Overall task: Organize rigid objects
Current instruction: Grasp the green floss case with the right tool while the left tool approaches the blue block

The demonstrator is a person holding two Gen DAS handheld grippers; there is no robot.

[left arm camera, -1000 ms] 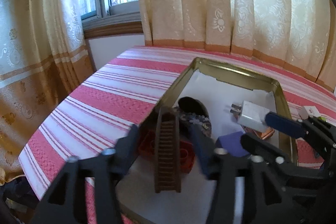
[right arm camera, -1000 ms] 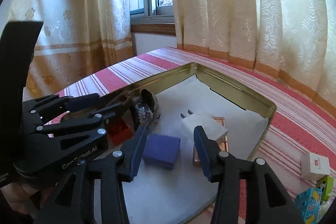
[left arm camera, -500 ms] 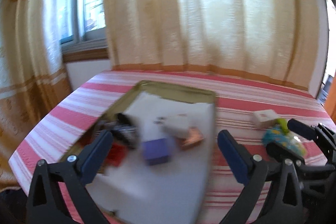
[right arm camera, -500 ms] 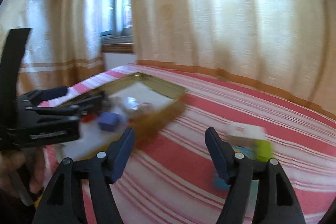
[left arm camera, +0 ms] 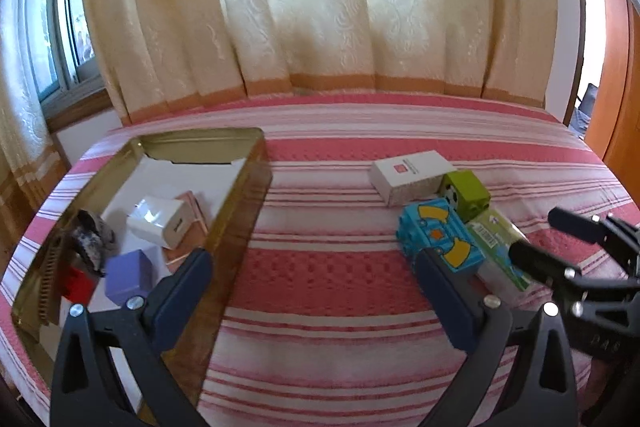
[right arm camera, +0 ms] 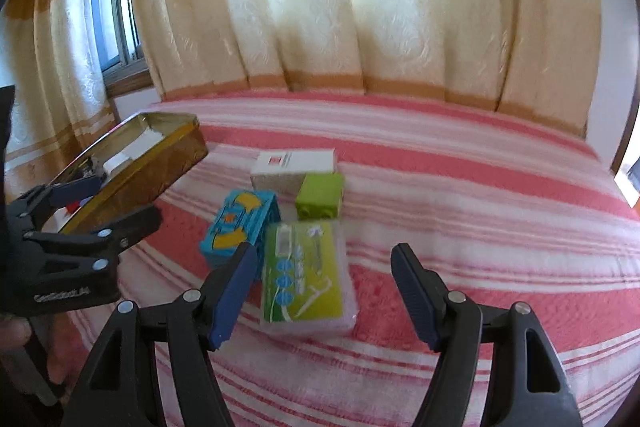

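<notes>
Daylight comes through the cream curtains (left arm camera: 320, 7) and the window (left arm camera: 60, 27) at the left, bright and soft, with faint shadows. The fisheye bends the bed's far edge and darkens the corners. The right wrist view is slightly blurred; the left is sharper.

- Red block (left arm camera: 78, 281) in gold tin (left arm camera: 236, 227): partly behind dark glittery item (left arm camera: 92, 241) (can't tell what it is).
- Copper-coloured piece (left arm camera: 192, 205): mostly under white charger (left arm camera: 158, 221).
- Clear box w/ green label (right arm camera: 306, 275): print blurred, unreadable.
- Tin's near corner: cut off by left-wrist pic's edge.
</notes>
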